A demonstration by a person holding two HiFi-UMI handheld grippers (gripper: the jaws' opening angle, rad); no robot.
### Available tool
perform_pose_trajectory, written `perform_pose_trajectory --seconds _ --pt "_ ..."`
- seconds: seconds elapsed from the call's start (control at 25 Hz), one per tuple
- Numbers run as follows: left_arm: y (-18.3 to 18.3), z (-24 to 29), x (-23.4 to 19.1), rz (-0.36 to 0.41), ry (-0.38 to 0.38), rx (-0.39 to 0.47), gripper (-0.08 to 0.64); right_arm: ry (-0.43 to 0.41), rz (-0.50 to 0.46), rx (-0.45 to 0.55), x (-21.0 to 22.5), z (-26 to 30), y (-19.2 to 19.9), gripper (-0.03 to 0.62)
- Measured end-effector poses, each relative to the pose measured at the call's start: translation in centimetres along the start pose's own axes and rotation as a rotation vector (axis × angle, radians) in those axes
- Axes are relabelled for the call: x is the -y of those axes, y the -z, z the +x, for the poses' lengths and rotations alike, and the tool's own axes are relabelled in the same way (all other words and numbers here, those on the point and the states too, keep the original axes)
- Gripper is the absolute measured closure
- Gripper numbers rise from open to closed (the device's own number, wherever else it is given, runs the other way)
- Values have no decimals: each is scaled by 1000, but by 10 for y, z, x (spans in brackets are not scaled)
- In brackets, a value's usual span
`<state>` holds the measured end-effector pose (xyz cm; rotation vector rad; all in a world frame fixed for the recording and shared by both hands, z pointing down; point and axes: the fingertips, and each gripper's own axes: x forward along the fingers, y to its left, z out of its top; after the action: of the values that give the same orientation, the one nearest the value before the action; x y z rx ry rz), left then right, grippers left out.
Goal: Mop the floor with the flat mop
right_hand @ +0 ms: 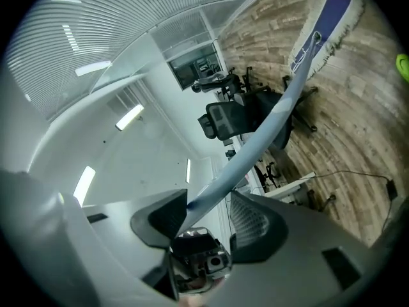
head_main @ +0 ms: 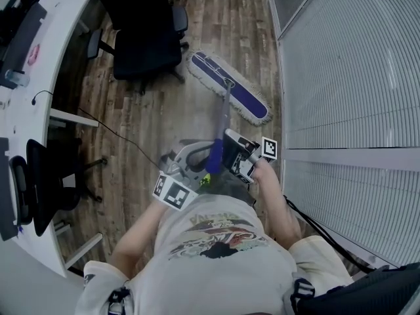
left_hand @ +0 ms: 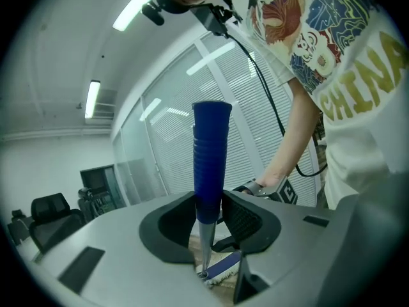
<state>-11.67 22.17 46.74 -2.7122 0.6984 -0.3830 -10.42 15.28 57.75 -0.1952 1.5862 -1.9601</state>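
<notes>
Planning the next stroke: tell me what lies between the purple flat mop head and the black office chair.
Head view: only bare wooden floor separates the purple flat mop head from the black office chair.

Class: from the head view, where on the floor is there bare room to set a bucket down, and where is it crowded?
Bare wood lies between the mop head and the floor cable, and beyond the mop head beside the glass wall. Crowded: around the office chair and along the desk.

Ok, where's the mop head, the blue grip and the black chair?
mop head [head_main: 246, 100], head view, on its purple pad.
blue grip [left_hand: 211, 152], left gripper view, middle of the ribbed part.
black chair [head_main: 146, 54], head view, on its seat.
</notes>
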Motion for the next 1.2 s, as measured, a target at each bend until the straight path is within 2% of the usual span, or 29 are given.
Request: perform_pose_trajectory --seconds 0.2,0.32,0.48,0.72,0.84,0.88,1.08,1.2 --pt "10 -13 16 74 61 -9 448 64 9 -42 18 2 10 386" --pt "12 -17 21 80 93 -13 448 84 -5 -72 23 4 13 376" --pt "11 -16 18 18 62 -7 445 57 3 -44 25 7 10 375" --pt "6 -15 13 -68 43 31 388 11 44 29 18 16 7 375" --pt "6 -17 7 -101 10 38 385 6 59 31 19 18 8 370" --pt "5 -18 5 -103 -10 30 416 12 48 22 19 18 9 368" --pt "4 -17 11 -39 -20 -7 426 31 5 -26 15 10 14 359" --pt "5 -18 5 -58 -55 -12 430 21 20 10 16 -4 11 336"
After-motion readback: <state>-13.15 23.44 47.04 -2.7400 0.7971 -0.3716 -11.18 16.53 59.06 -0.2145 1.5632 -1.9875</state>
